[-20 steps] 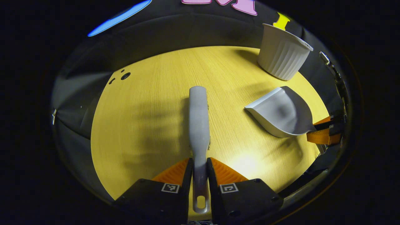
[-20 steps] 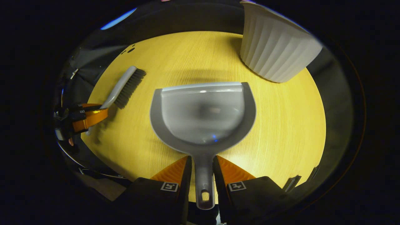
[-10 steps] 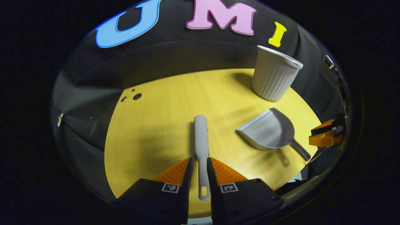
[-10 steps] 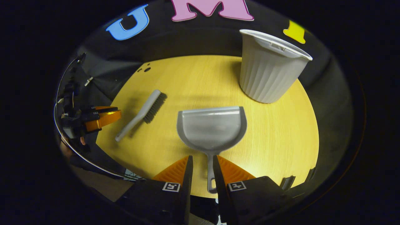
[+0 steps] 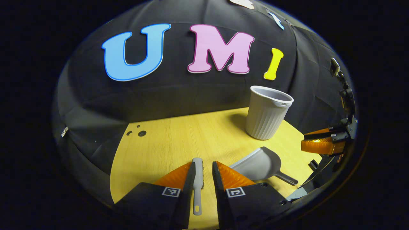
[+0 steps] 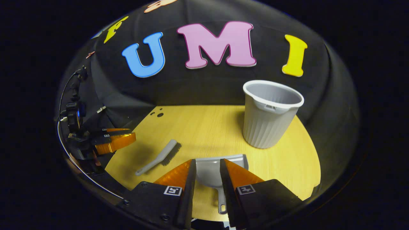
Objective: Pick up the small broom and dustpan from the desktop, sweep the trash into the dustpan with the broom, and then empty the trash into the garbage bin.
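Judging by how things lie, the task looks to be at its tail end rather than its start. The small grey plastic broom [image 5: 197, 179] lies flat on the yellow wood-grain tabletop [image 5: 166, 140], bristles to one side, and the grey plastic dustpan [image 6: 212, 169] rests just beside it, mouth toward the pale grey ribbed garbage bin [image 6: 270, 118], which stands upright near the far right edge of the tabletop.

No trash shows anywhere on the wood (the few dark dots near the far left corner look like holes in the board, not litter). The dustpan's tray appears bare as far as it can be seen, and the bin's inside is too shadowed to tell what it holds. So sweeping and emptying seem done, with both tools laid back down; nothing plainly remains.

The left hand-held gripper [image 5: 203, 172] hangs above the broom with its jaws parted and the handle visible in the gap, untouched by either finger. The right hand-held gripper [image 6: 206, 171] is likewise parted above the dustpan's handle, gripping nothing. Each hand-held gripper also appears at the far edge of the other's view.
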`<action>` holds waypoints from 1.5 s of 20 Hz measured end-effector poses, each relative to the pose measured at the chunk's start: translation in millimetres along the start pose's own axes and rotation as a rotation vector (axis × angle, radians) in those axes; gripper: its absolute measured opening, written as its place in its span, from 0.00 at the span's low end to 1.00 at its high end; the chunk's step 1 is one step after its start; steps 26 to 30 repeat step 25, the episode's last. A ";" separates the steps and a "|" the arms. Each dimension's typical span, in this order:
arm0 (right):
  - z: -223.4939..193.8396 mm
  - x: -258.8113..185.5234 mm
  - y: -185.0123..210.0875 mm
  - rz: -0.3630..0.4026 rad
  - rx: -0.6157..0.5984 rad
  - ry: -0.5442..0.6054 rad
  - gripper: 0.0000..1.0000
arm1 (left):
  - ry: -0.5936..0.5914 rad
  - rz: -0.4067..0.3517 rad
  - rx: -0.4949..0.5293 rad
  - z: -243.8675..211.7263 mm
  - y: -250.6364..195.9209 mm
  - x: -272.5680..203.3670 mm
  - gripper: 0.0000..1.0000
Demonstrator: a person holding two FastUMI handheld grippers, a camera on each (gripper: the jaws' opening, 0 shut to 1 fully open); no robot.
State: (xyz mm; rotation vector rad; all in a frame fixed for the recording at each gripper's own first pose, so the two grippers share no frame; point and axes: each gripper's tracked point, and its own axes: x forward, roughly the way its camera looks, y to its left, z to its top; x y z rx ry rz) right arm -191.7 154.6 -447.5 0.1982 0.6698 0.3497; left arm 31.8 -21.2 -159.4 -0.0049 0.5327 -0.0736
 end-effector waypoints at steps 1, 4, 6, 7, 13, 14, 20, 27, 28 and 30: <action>9.4 -2.9 2.1 0.000 -0.017 -0.040 0.47 | -0.007 -0.010 -0.004 3.6 -3.3 -4.3 0.39; 31.9 -13.5 8.1 -0.014 -0.075 -0.119 0.55 | -0.019 -0.030 -0.031 12.4 -12.3 -13.8 0.43; 38.1 -20.9 10.2 -0.031 -0.114 -0.146 0.58 | -0.058 -0.032 -0.049 23.1 -14.0 -18.9 0.47; 41.6 -22.8 13.2 -0.032 -0.121 -0.157 0.58 | -0.076 -0.036 -0.053 28.1 -14.7 -22.1 0.51; 44.7 -18.8 21.1 -0.025 -0.080 -0.173 0.68 | -0.131 -0.047 -0.005 34.4 -17.7 -27.6 0.70; 44.0 -17.1 19.7 -0.027 -0.073 -0.172 0.70 | -0.128 -0.049 -0.007 33.8 -20.0 -26.6 0.72; 43.7 -12.4 16.8 -0.037 -0.076 -0.163 0.72 | -0.124 -0.055 0.003 35.5 -23.8 -18.9 0.77; 44.9 -11.2 18.0 -0.033 -0.069 -0.155 0.72 | -0.116 -0.074 -0.001 34.0 -25.3 -17.6 0.77; 44.9 -11.2 18.0 -0.033 -0.069 -0.155 0.72 | -0.116 -0.074 -0.001 34.0 -25.3 -17.6 0.77; 44.9 -11.2 18.0 -0.033 -0.069 -0.155 0.72 | -0.116 -0.074 -0.001 34.0 -25.3 -17.6 0.77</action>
